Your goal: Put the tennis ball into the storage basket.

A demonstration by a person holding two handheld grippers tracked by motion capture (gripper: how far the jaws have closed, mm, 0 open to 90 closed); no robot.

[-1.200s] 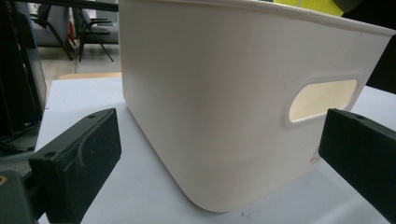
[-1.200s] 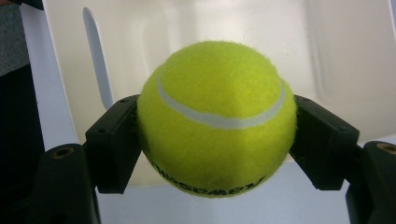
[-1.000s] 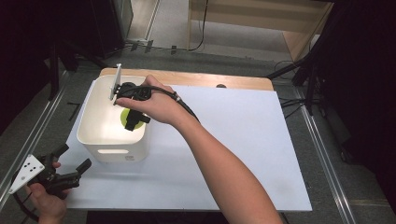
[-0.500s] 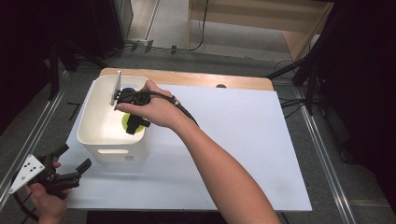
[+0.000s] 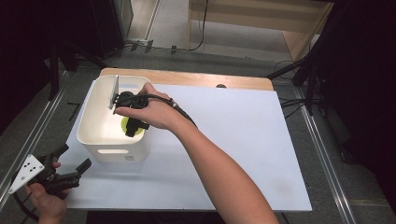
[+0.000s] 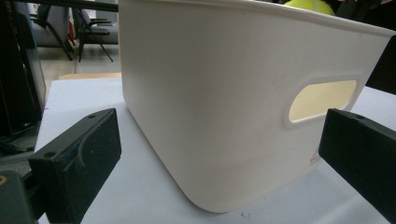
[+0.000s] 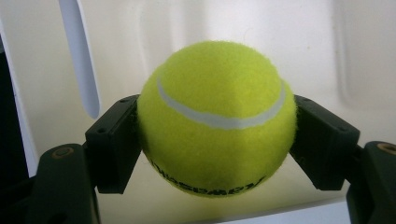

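Right gripper (image 5: 132,128) reaches down into the white bin (image 5: 88,122), held by the person's right hand (image 5: 148,111), whose forearm crosses the white sheet (image 5: 243,140) from the bottom edge of the high view. In the right gripper view, the two black jaws press against opposite sides of a yellow-green tennis ball (image 7: 217,119), so the tool is clamped on the ball. The ball sits inside the bin, with the pale inner walls and a handle slot behind it; whether it touches the bin floor cannot be told. In the high view, part of the ball (image 5: 125,125) shows beside the gripper, toward the near right portion of the bin.

Left gripper (image 5: 70,170) is held by the left hand (image 5: 46,203) at the near left corner of the sheet, apart from the bin. In the left gripper view, its jaws stand wide apart with nothing between them, aimed at the bin's outer wall (image 6: 224,107) and its handle cutout (image 6: 322,97). The top of the ball (image 6: 310,5) shows just above the bin rim.

The bin stands on the sheet near the far left corner of the wooden table (image 5: 196,79).
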